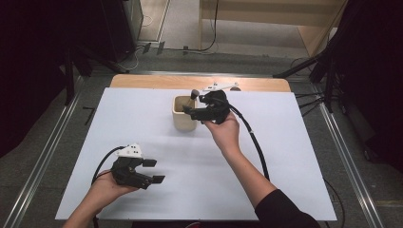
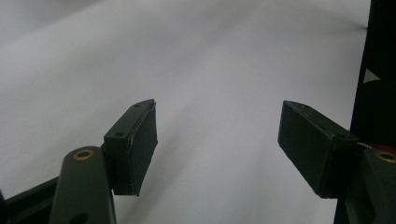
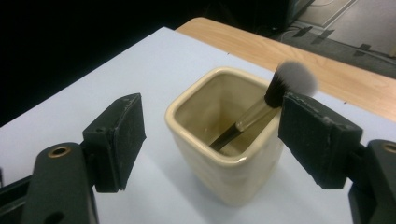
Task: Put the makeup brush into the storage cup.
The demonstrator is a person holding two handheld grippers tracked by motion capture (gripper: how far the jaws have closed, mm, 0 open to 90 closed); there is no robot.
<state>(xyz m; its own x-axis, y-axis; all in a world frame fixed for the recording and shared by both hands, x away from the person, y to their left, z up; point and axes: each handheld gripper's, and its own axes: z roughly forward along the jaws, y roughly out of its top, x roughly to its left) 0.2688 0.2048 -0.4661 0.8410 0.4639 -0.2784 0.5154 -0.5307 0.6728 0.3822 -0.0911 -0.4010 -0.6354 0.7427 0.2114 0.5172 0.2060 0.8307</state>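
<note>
A cream square cup (image 1: 183,118) stands on the white table sheet (image 1: 266,156), toward the far middle. A makeup brush (image 1: 194,94) leans inside it, bristles up past the rim. My right gripper (image 1: 196,107) is just right of the cup, open, its jaws pointing at it. In the right gripper view the cup (image 3: 219,158) sits ahead between the spread jaws of the right gripper (image 3: 211,103), untouched, and the right jaw hides part of the brush (image 3: 292,78). My left gripper (image 1: 156,171) rests near the front left, open and with nothing in it; the left gripper (image 2: 217,107) looks over bare sheet.
A strip of bare wood (image 1: 157,81) runs along the table's far edge. Metal rails (image 1: 47,142) flank both sides of the table. Black stand legs (image 1: 328,71) and cables stand off the far right corner. The right gripper's cable (image 1: 256,142) trails across the sheet.
</note>
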